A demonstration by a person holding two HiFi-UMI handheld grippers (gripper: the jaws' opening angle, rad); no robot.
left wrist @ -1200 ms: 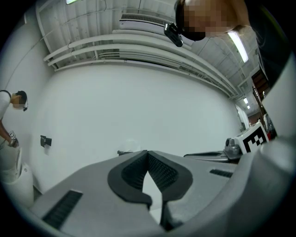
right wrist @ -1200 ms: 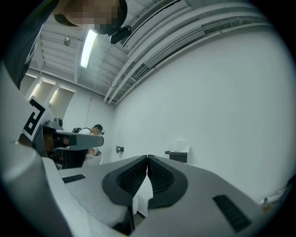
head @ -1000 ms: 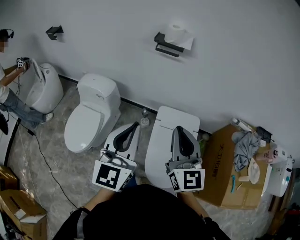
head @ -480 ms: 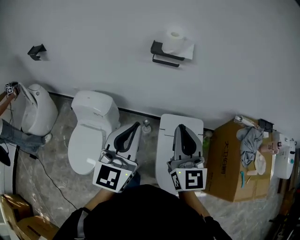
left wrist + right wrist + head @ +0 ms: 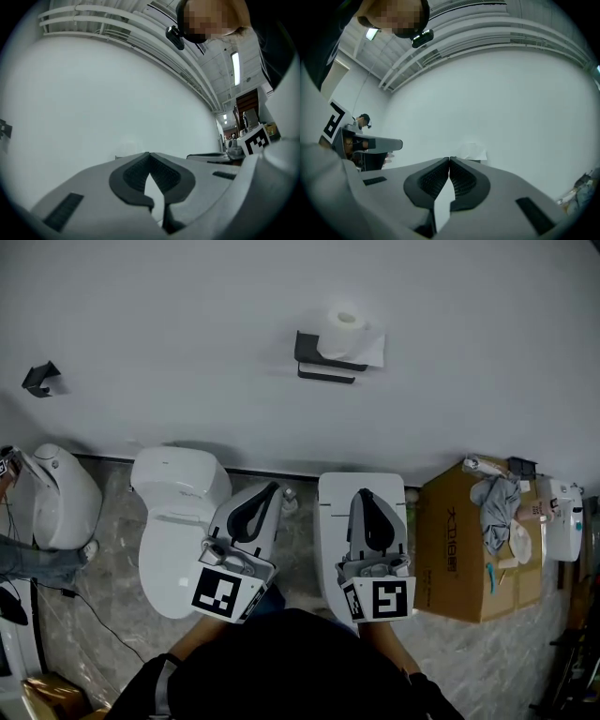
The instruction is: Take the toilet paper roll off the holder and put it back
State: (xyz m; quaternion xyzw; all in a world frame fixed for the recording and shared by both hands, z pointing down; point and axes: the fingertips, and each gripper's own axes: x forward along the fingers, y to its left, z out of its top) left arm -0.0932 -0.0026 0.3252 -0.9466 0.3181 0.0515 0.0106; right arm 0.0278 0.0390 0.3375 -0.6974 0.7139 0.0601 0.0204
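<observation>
- A small black wall bracket (image 5: 40, 378) is hanging at the upper left of the head view. A rounded white toilet (image 5: 66, 498) is standing below it by the left edge.
- A person's leg in blue jeans (image 5: 23, 554) is showing at the far left edge, just beside that toilet.
- A second white ceramic toilet with a closed oval lid (image 5: 173, 531) is standing against the wall, left of centre.
- The left tool (image 5: 273, 488), grey with black pads and a square-marker cube, is pointing toward the wall at lower centre-left. In the left gripper view its jaws are meeting at the tips (image 5: 149, 153) and gripping nothing, with bare white wall ahead.
- The white toilet paper roll (image 5: 345, 329) is sitting on the black metal wall holder (image 5: 319, 362) at upper centre. A loose sheet is hanging at its right side, and the roll is well apart from both tools.
- A white toilet with a flat rectangular lid (image 5: 328, 521) is standing below the holder, partly under the right tool (image 5: 362, 493).
- The right tool is pointing the same way at lower centre-right. In the right gripper view its jaws are pressed together at the tips (image 5: 449, 159) and are empty. The roll (image 5: 471, 151) is showing pale on the wall just above them.
- A brown cardboard box (image 5: 455, 540) is standing at the right, with a grey cloth (image 5: 495, 512) lying on top.
- A white appliance (image 5: 562, 531) is sitting at the right edge.
</observation>
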